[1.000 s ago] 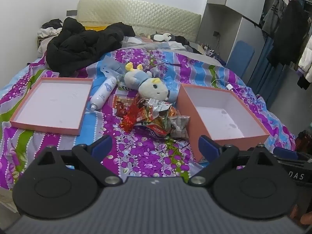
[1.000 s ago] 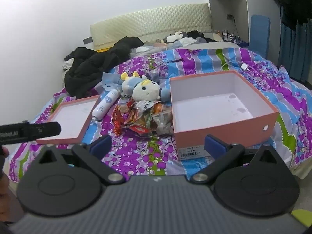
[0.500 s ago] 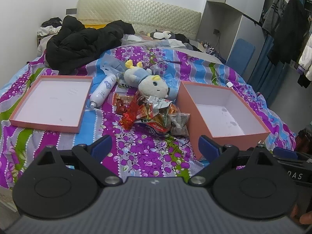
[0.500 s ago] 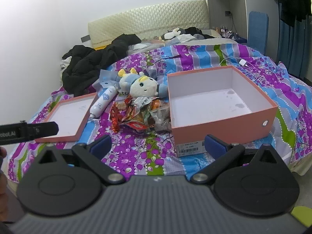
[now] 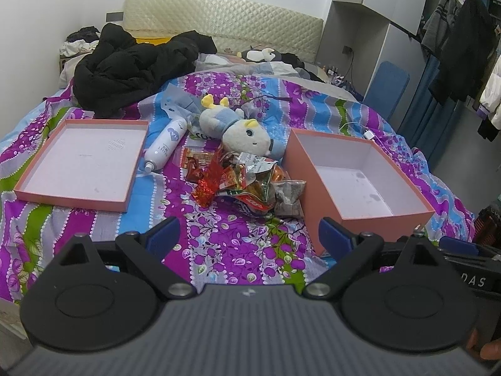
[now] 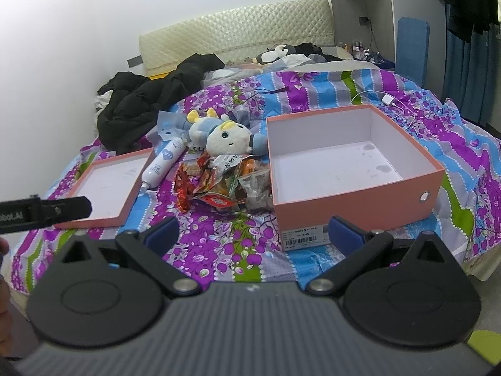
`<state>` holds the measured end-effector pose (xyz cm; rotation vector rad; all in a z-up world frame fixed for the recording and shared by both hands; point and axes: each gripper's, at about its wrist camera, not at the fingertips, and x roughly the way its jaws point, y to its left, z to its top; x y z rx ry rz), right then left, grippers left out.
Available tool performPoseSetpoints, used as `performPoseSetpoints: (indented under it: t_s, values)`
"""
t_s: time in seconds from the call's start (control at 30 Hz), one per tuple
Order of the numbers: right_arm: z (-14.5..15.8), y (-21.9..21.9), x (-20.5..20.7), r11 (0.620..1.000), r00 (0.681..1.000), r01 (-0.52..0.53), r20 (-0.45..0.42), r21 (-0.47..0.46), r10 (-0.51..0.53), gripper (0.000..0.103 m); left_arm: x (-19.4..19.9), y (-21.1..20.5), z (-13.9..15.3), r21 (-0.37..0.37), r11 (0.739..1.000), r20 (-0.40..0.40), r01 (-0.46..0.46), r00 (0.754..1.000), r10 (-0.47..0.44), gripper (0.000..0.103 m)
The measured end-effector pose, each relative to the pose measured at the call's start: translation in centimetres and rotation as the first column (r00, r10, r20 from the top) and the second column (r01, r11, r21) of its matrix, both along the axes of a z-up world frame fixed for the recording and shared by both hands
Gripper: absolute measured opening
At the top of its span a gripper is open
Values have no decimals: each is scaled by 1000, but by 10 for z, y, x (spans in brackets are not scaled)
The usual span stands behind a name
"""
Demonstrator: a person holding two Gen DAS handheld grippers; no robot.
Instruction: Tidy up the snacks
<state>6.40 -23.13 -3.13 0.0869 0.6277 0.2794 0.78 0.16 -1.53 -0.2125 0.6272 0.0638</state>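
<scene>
A heap of crinkly snack packets [image 5: 247, 181] [image 6: 222, 185] lies on the purple flowered bedspread between two pink boxes. The deep pink box [image 5: 360, 172] [image 6: 350, 163] stands to their right with nothing inside. Its shallow lid [image 5: 81, 159] [image 6: 109, 181] lies to the left. My left gripper [image 5: 249, 235] hovers open over the bed's near edge, short of the packets, holding nothing. My right gripper [image 6: 250, 233] is open too, just in front of the deep box's labelled side.
A plush doll [image 5: 241, 131] and a white spray bottle [image 5: 166, 144] lie right behind the snacks. A black coat [image 5: 131, 69] is piled at the back left. A white charger cable [image 6: 388, 100] runs behind the box. Clothes hang at the right [image 5: 463, 47].
Both grippers have drifted slightly forward and tilted a little downward toward the bed, so the snacks and boxes sit lower in view. Both stayed open and nothing on the bed moved.
</scene>
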Motion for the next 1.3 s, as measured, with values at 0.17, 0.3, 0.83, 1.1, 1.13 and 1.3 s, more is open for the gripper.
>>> performPoseSetpoints:
  t_s: [0.17,0.3,0.83,1.1,1.13,1.3]
  values:
    - [-2,0,0,1000,1000,5,-1,-2,-5,103,-1,0,-2,-2,1000,-3,2,1000,-2,97]
    - [-2,-1,1,1000,1000,5,0,-1,-5,103,0,0,-3,-3,1000,-4,2,1000,-2,97]
    - [-3,-1,1,1000,1000,12,-2,-7,-12,103,1,-1,-4,-4,1000,-7,4,1000,-4,97]
    - [-5,-2,1,1000,1000,12,-4,-9,-12,103,3,-2,-7,-4,1000,-12,6,1000,-6,97]
    - [-5,-1,2,1000,1000,14,-5,-10,-14,103,3,-2,-7,-5,1000,-13,6,1000,-6,97]
    - [-7,1,4,1000,1000,19,-14,-14,-19,103,3,1,-10,-9,1000,-20,7,1000,-8,97]
